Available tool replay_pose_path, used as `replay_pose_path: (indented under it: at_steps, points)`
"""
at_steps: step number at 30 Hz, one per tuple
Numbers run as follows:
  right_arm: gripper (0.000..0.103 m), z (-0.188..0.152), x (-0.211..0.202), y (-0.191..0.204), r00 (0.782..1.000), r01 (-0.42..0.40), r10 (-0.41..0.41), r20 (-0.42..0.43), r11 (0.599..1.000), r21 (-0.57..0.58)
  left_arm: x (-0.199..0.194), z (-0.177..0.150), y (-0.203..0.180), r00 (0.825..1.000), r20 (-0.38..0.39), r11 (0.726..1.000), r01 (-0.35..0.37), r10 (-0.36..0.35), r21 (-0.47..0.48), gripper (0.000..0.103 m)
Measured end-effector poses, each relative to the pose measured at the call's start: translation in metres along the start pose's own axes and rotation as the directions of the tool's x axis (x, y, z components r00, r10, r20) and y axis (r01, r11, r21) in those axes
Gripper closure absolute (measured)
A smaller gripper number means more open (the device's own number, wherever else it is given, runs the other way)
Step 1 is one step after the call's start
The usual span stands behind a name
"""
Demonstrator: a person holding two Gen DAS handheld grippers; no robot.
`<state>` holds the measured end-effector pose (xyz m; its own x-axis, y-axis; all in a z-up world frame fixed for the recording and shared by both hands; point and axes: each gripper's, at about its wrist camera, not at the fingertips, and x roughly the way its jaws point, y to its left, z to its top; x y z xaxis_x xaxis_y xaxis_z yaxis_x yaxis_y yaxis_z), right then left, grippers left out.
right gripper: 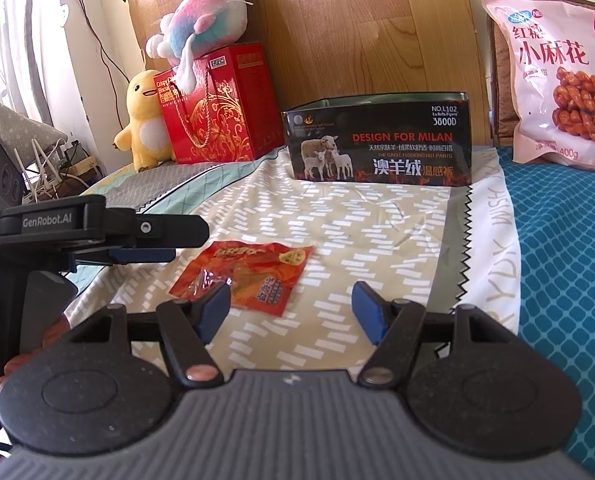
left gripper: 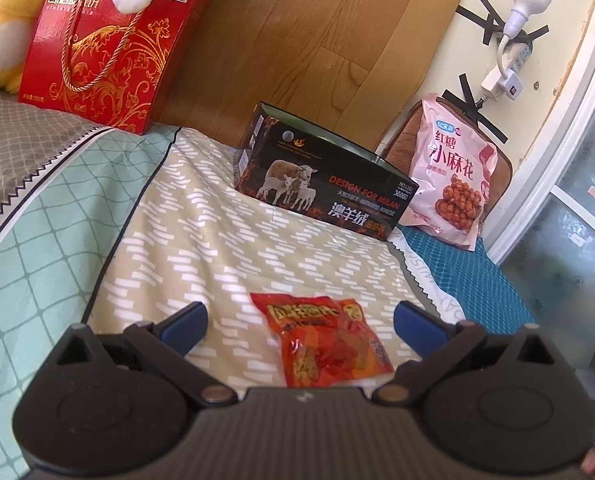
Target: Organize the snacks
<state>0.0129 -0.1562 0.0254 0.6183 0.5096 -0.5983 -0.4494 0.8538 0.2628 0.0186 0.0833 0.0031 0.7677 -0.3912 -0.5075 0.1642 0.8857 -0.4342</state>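
Left wrist view: the left gripper (left gripper: 300, 322) stands spread wide, gripping nothing; the red snack packet (left gripper: 322, 338) lies flat on the patterned bedspread (left gripper: 201, 208) at lower centre, between its 2 blue pads, seemingly untouched. Upper centre stands the black open-topped box (left gripper: 325, 184), and the pink twist-snack bag (left gripper: 453, 176) leans to its right.

Right wrist view: the right gripper (right gripper: 291, 308) is also released and empty; the packet (right gripper: 249, 272) lies left of centre, just beyond its left pad.

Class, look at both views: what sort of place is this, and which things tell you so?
Most likely a bedroom at home. The snacks lie on a patterned bedspread against a wooden headboard, and a yellow plush toy sits beside a red gift box.
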Motion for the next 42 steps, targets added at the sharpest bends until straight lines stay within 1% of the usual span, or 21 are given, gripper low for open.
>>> replay_pose_path:
  at_steps: [12,25,29,32,34,36,37,39,40,42]
  points:
    - [0.032,-0.0005,-0.0007,-0.0006,1.000,-0.004,0.004,0.006,1.000,0.004,0.0014,0.0005,0.0016,1.000,-0.012,1.000,0.017,-0.017,-0.005,0.000]
    - [0.032,-0.0008,-0.0017,-0.0010,1.000,-0.006,0.006,0.008,1.000,0.005,0.0018,0.0002,0.0013,1.000,-0.013,1.000,0.017,-0.017,-0.005,0.001]
    - [0.031,-0.0006,-0.0011,-0.0005,1.000,-0.006,0.006,0.008,1.000,0.005,0.0018,0.0002,0.0012,1.000,-0.013,1.000,0.017,-0.017,-0.006,0.002]
    - [0.031,-0.0005,-0.0016,-0.0009,1.000,-0.007,0.007,0.008,1.000,0.005,0.0026,-0.0006,-0.0001,1.000,-0.017,1.000,0.022,-0.023,-0.003,0.007]
    - [0.031,-0.0009,-0.0021,-0.0015,1.000,-0.008,0.007,0.009,1.000,0.005,0.0039,-0.0012,-0.0011,0.999,-0.025,1.000,0.032,-0.032,0.000,0.012]
    - [0.031,-0.0007,-0.0019,-0.0011,1.000,-0.008,0.008,0.008,1.000,0.006,0.0052,-0.0017,-0.0018,0.999,-0.036,0.999,0.040,-0.040,0.007,0.021]
    - [0.031,-0.0009,-0.0021,-0.0013,1.000,-0.008,0.008,0.009,1.000,0.006,0.0057,-0.0021,-0.0026,0.998,-0.039,0.999,0.043,-0.043,0.009,0.022]
    - [0.031,-0.0007,-0.0019,-0.0008,1.000,-0.008,0.008,0.009,1.000,0.006,0.0064,-0.0017,-0.0015,0.998,-0.046,0.999,0.050,-0.049,0.010,0.030]
    - [0.031,-0.0007,-0.0019,-0.0007,1.000,-0.008,0.008,0.009,1.000,0.005,0.0070,-0.0022,-0.0021,0.998,-0.049,0.999,0.051,-0.051,0.011,0.032]
    - [0.031,-0.0006,-0.0019,-0.0006,1.000,-0.008,0.008,0.009,1.000,0.006,0.0079,-0.0016,-0.0012,0.997,-0.056,0.998,0.056,-0.055,0.015,0.042]
